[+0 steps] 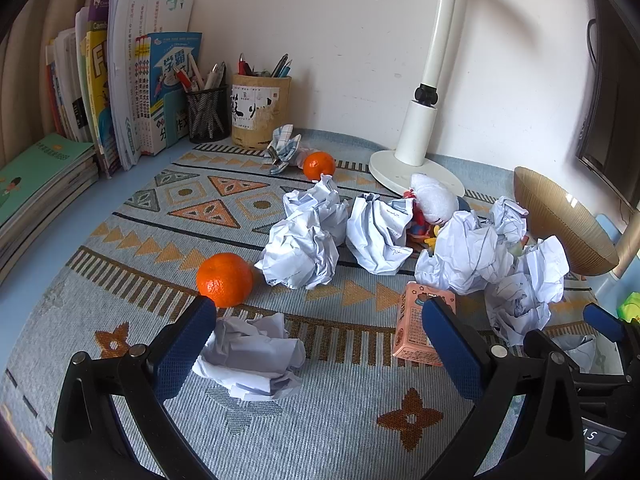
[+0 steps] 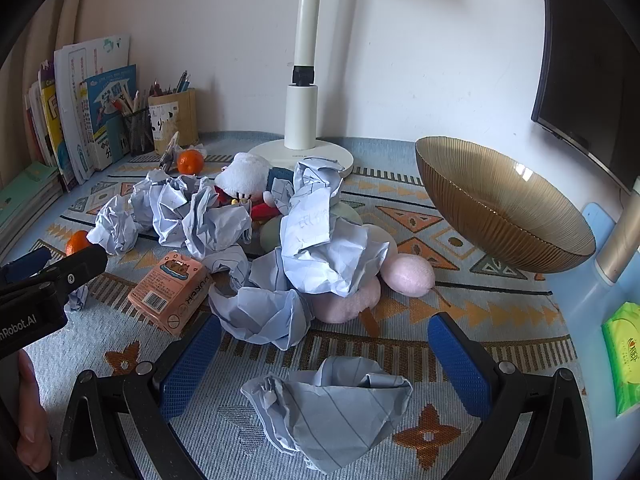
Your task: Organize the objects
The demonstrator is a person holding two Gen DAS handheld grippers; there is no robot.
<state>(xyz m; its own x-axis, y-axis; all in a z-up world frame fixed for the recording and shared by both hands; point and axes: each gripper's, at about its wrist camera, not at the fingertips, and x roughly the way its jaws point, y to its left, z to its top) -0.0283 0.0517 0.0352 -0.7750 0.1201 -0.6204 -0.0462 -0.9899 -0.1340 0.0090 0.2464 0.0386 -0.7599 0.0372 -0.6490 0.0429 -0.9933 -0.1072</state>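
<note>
Two oranges, the near one [image 1: 225, 279] and the far one [image 1: 319, 165], lie left of the lamp base [image 1: 412, 170]. Only the right wrist view shows the pink plush [image 2: 406, 273]. Left gripper [image 1: 320, 344] and right gripper [image 2: 326, 366] jaws gape, each framing one paper ball [image 1: 252, 354] [image 2: 332, 408].

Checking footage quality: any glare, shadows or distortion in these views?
Left wrist: fisheye bends the books; the lamp throws a soft shadow on the wall. Right wrist: a glare spot on the bowl rim; dark corners; both sharp.
</note>
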